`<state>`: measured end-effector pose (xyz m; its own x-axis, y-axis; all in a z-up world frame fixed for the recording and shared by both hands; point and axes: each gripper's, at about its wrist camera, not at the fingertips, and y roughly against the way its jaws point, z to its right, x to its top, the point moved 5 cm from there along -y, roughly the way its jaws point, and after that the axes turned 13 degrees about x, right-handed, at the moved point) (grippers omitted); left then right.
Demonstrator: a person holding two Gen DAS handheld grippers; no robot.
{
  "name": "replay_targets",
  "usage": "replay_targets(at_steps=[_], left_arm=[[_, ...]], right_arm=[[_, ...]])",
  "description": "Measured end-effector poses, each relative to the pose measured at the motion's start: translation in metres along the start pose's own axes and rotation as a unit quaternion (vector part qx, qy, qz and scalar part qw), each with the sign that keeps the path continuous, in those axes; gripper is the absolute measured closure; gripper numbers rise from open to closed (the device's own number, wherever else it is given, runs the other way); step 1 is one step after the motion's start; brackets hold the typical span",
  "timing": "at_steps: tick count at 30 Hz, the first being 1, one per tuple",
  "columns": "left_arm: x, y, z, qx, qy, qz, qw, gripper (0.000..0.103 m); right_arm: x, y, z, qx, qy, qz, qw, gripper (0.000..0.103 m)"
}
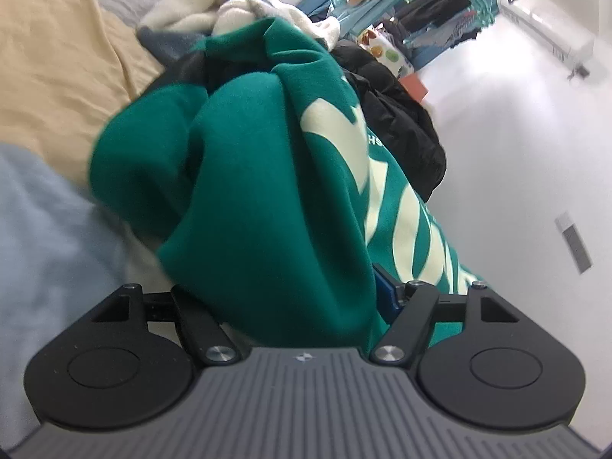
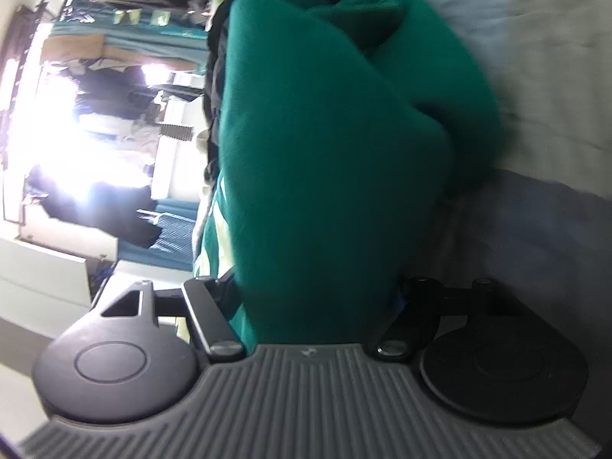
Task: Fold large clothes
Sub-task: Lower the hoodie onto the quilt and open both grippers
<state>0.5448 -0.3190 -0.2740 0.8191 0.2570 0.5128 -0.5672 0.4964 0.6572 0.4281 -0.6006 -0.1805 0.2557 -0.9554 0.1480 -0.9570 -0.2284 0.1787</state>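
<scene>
Green sweatshirt (image 1: 267,176) with pale lettering fills both wrist views, bunched and lifted off the bed (image 1: 53,88) rather than spread flat. Left gripper (image 1: 306,298): cloth runs down between its jaws, which appear clamped on a thick fold — fingertips themselves hidden by fabric. Right gripper (image 2: 317,302): same garment (image 2: 329,145) passes between its jaws, apparently pinched there too. Holding at two points likely serves to raise the piece clear of the clothes pile (image 1: 237,11) at the far end of the bed, so it can be shaken out and laid flat. Black jacket (image 1: 401,122) lies just right of it — a snag risk. Folding judged barely begun.
</scene>
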Motion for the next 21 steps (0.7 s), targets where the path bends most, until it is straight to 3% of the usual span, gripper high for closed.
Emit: replay_targets(at_steps=[3,7,13,21], left_arm=[[0.001,0.023,0.004,0.025,-0.026,0.003,0.9993,0.028],[0.004,0.061,0.015,0.05,-0.058,0.016,0.9969,0.028],[0.005,0.139,0.05,0.058,-0.108,0.052,0.9911,0.028],[-0.013,0.252,0.099,0.06,-0.181,0.11,0.9755,0.028]], right_arm=[[-0.001,0.012,-0.027,-0.03,0.034,-0.001,0.999,0.031],[-0.02,0.05,-0.058,-0.036,0.081,-0.01,0.996,0.031],[-0.052,0.096,-0.137,-0.013,0.178,-0.013,0.984,0.031],[-0.096,0.162,-0.185,0.014,0.288,-0.013,0.957,0.031]])
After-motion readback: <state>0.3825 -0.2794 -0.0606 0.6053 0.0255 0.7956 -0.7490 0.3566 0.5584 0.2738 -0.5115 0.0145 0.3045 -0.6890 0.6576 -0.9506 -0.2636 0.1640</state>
